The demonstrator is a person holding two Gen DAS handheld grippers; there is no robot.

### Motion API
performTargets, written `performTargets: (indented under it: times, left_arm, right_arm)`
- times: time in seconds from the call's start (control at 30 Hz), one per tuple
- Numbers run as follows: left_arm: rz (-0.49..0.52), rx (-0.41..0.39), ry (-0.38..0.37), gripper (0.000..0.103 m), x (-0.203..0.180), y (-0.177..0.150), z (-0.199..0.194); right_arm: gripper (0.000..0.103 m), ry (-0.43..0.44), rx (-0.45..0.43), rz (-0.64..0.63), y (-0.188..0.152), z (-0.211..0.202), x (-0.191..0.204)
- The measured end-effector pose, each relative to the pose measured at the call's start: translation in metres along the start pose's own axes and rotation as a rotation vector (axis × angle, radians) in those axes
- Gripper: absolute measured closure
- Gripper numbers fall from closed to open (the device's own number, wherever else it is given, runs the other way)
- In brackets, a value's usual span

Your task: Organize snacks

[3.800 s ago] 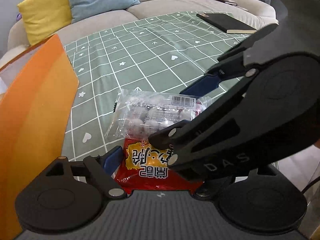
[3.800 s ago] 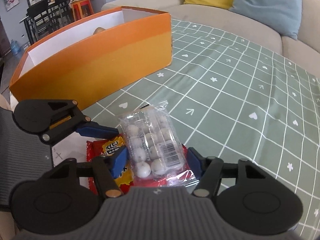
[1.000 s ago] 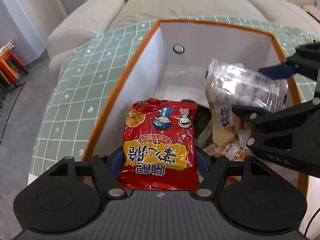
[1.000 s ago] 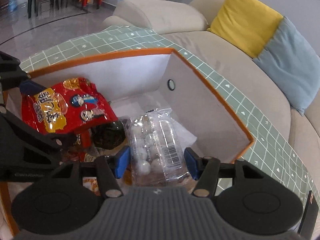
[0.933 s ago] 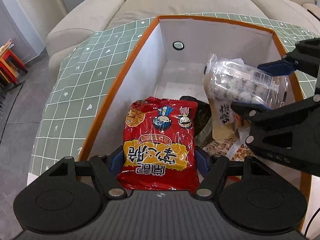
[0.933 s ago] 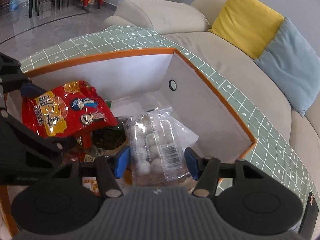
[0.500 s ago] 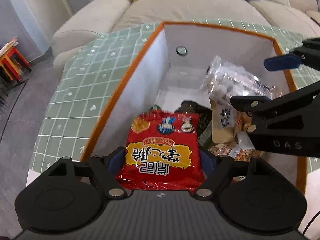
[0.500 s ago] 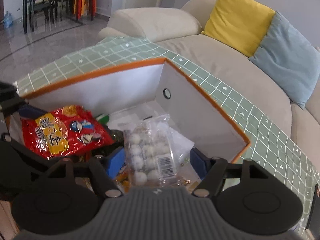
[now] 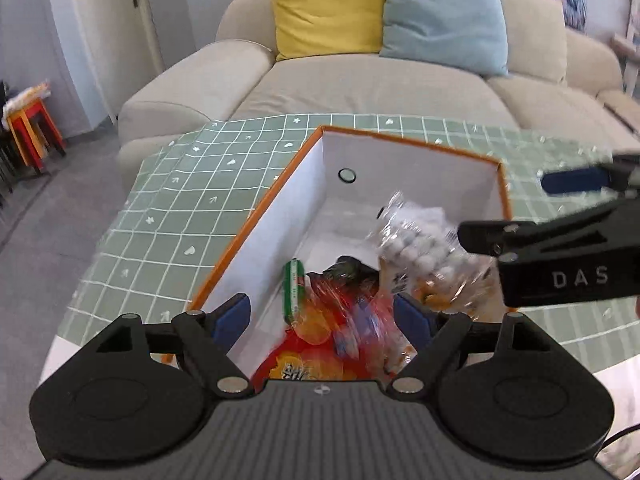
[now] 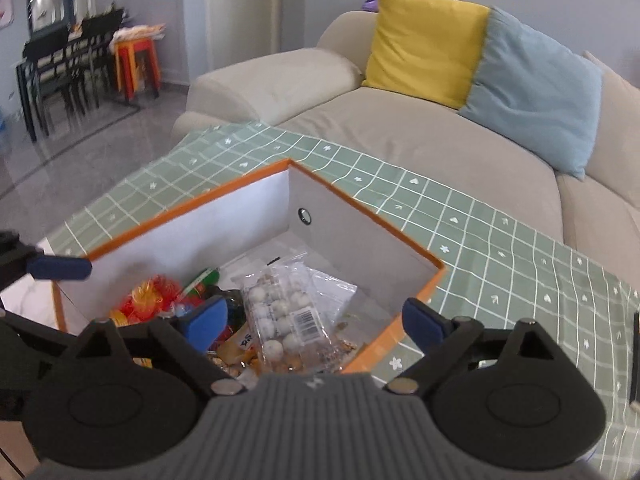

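The orange box [image 9: 256, 216] with white inner walls stands on the green checked tablecloth; it also shows in the right wrist view [image 10: 424, 280]. My left gripper [image 9: 322, 314] is open above the box, and the red snack bag [image 9: 320, 344], blurred, lies loose inside below it. My right gripper [image 10: 314, 320] is open above the box; the clear bag of white balls [image 10: 284, 316] sits loose on the snacks inside. In the left wrist view this bag [image 9: 420, 244] is blurred beside the right gripper's fingers [image 9: 572, 182].
Several other snack packets fill the box floor, among them a green tube [image 9: 292, 284] and a dark packet [image 9: 352, 268]. A beige sofa [image 9: 360, 84] with yellow and blue cushions stands behind the table. Chairs and red stools [image 10: 136, 60] stand far left.
Both grippers opened and let go of their bags, which dropped into the box. Both grippers rose and pulled back from the box.
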State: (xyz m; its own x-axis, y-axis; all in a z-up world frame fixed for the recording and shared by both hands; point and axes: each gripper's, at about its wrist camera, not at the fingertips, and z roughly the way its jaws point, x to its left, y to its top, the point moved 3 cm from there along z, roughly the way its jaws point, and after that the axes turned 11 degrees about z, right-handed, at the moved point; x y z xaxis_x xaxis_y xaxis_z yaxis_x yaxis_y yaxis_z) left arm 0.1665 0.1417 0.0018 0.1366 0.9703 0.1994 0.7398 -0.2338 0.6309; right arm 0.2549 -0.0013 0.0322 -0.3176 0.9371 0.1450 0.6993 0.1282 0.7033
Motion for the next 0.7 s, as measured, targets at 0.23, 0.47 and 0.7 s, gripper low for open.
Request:
performTargets:
  times: [0.23, 0.47, 0.7]
  left_arm:
    - [-0.056, -0.077, 0.050, 0.008, 0.004, 0.005, -0.032]
    - [-0.065, -0.251, 0.110, 0.008, -0.012, 0.005, -0.087]
    - [-0.012, -0.381, 0.184, 0.008, -0.042, -0.002, -0.125]
  right_arm:
    - [0.009, 0.029, -0.067, 0.107, -0.005, -0.045, -0.019]
    - [0.004, 0.055, -0.187, 0.138, -0.022, -0.103, -0.031]
    - [0.004, 0.006, -0.301, 0.135, -0.051, -0.152, -0.038]
